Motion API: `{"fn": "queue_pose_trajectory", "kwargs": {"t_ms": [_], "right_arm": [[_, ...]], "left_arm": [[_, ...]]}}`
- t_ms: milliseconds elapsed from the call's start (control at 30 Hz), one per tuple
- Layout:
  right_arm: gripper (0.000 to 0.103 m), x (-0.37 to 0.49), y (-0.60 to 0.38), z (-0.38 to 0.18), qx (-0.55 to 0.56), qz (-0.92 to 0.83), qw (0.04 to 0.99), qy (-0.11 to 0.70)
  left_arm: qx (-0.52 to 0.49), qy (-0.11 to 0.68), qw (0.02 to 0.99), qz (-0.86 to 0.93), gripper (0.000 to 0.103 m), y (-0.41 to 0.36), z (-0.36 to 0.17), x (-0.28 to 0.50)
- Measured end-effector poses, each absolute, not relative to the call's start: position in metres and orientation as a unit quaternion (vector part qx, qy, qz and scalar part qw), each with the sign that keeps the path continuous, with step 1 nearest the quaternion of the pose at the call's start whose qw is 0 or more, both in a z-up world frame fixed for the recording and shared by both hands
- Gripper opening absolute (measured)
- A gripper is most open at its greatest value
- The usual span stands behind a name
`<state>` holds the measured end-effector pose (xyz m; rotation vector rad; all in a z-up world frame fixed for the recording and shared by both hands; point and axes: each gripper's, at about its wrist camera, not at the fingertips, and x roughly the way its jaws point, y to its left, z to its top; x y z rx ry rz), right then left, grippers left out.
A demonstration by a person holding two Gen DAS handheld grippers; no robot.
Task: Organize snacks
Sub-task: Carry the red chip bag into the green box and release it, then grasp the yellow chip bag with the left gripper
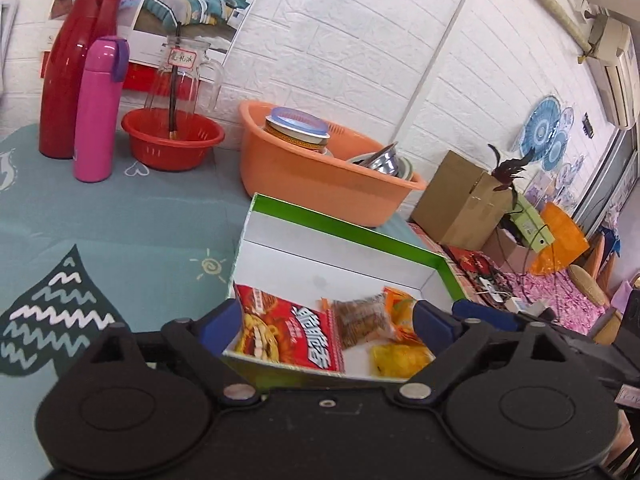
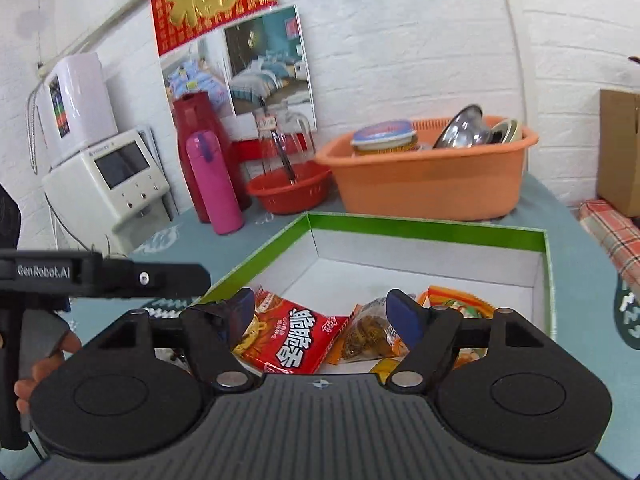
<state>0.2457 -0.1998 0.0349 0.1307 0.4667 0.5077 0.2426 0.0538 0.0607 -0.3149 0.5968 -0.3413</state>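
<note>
First, the left wrist view: the left gripper (image 1: 326, 318) hangs spread wide and empty over a green-edged white box (image 1: 344, 228) holding a red snack packet (image 1: 296, 332) and a clear biscuit bag (image 1: 360, 320). Next, the right wrist view: the right gripper (image 2: 322, 312), jaws also wide apart, hovers above the same packets; an orange basin (image 2: 428, 184) stands behind the box.

Your left claw (image 1: 326, 318) is matte black, with two round disc housings, angular link arms pinned by silver rivets, and dark blue pads on its fingers (image 1: 224, 316). Your right claw (image 2: 322, 312) has the same build, plus a ribbed grey-black top plate bearing a small crosshair mark. In the right wrist view, a black bar on the left claw reads "GenRobot.AI" in white beside a silver screw.
</note>
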Motion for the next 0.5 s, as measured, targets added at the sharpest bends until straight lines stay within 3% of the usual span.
{"fn": "queue_pose_trajectory", "kwargs": {"t_ms": [300,500], "right_arm": [[0.103,0.158,-0.225,0.084,0.067,0.231,0.954,0.179],[0.103,0.106,-0.242,0.082,0.043,0.248,0.955,0.156]], "left_arm": [[-0.135,0.281,0.932,-0.187,0.103,0.036,0.099,0.168],[-0.118,0.29,0.924,-0.22,0.103,0.011,0.094,0.141]]}}
